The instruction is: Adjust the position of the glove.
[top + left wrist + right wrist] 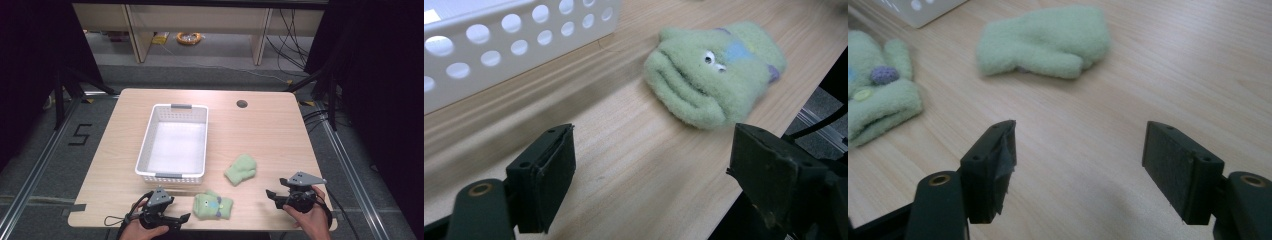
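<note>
Both your grippers rest at the near edge with jaws spread wide and nothing between them. The decorated mitten lies just right of your left gripper; the plain mitten sits a little farther, left of your right gripper. The white basket looks like the likely destination, so pinch the nearest cuff squarely and lift clear of the rim.

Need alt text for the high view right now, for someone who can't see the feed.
Two green mittens lie on a wooden table, one decorated near the front edge, one plain to its right, with an empty white basket behind them. The left gripper and right gripper, both open, flank the mittens.
</note>
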A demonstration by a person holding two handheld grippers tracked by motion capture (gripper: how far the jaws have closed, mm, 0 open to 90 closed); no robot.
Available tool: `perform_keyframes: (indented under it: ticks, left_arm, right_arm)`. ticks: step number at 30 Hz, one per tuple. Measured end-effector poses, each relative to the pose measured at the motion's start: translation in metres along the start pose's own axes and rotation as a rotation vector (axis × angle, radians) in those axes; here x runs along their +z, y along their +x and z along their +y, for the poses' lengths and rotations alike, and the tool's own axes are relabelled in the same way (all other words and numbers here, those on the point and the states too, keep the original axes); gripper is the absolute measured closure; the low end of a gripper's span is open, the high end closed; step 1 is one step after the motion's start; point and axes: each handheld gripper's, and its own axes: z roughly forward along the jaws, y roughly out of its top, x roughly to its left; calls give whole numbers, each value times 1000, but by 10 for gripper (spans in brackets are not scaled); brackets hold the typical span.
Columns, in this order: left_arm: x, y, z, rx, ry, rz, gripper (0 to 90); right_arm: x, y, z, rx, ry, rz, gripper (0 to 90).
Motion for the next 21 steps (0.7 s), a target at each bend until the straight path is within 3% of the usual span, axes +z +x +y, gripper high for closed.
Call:
perform_keyframes:
  ticks: [2, 4, 6, 7, 8, 9, 13, 16, 20, 21]
  left_arm:
    - [0, 0, 0, -3, -8, 12, 180]
    - [1, 0, 0, -11, -12, 3, 180]
    - [1, 0, 0, -7, -7, 12, 179]
    - [0, 0, 0, 5, 2, 3, 179]
    - [0, -1, 0, -19, 1, -5, 179]
    - [-1, 0, 0, -9, 7, -5, 178]
    - [0, 0, 0, 0, -5, 3, 178]
    - [0, -1, 0, -17, -2, -7, 177]
    - [0, 0, 0, 3, -2, -2, 176]
    - [1, -1, 0, -18, -5, -4, 176]
  right_arm:
    - [0, 0, 0, -13, 4, -2, 330]
    - [0, 4, 1, 7, 7, 8, 339]
    - [1, 3, 1, -30, 0, 8, 357]
    - [2, 4, 2, -30, -3, 14, 358]
    - [2, 4, 3, -33, 3, 18, 358]
    - [2, 4, 3, -42, -1, 21, 358]
    - [4, 8, 6, -26, -17, 11, 341]
    - [6, 9, 10, -46, -10, 10, 340]
    - [10, 13, 16, -77, -30, 25, 357]
    - [12, 15, 21, -89, -44, 15, 367]
